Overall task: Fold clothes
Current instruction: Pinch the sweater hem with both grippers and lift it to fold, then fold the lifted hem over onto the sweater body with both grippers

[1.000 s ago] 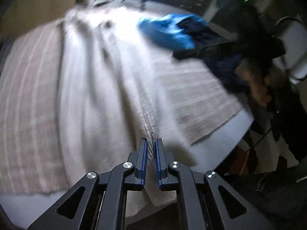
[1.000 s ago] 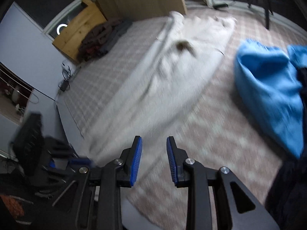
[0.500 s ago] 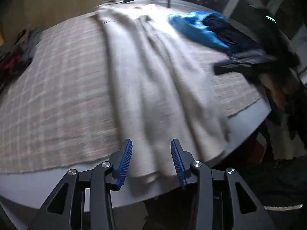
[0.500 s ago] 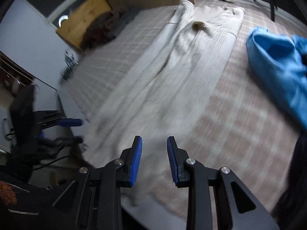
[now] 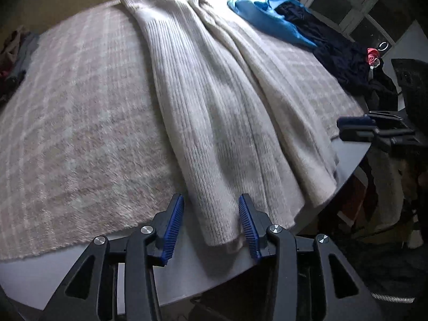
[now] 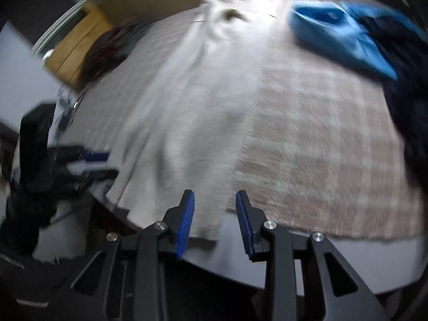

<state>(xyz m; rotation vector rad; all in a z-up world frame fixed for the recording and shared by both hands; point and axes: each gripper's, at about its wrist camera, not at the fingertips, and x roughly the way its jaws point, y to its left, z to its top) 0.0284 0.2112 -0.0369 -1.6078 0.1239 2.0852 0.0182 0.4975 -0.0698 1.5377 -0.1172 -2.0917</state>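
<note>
Cream ribbed-knit garment (image 5: 214, 112) sprawled long over the worktop (image 5: 67, 264), hem overhanging. Soft, heavy, stretchy. Best grabbed at hem corners. Left gripper (image 5: 211, 224) and right gripper (image 6: 215, 220) jaws wide open, holding nothing.

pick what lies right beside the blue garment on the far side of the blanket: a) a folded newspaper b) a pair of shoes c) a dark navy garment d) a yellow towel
c: in the left wrist view the blue garment touches a crumpled dark navy garment, both lying on the plaid blanket beyond the cream knit sweater.
</note>
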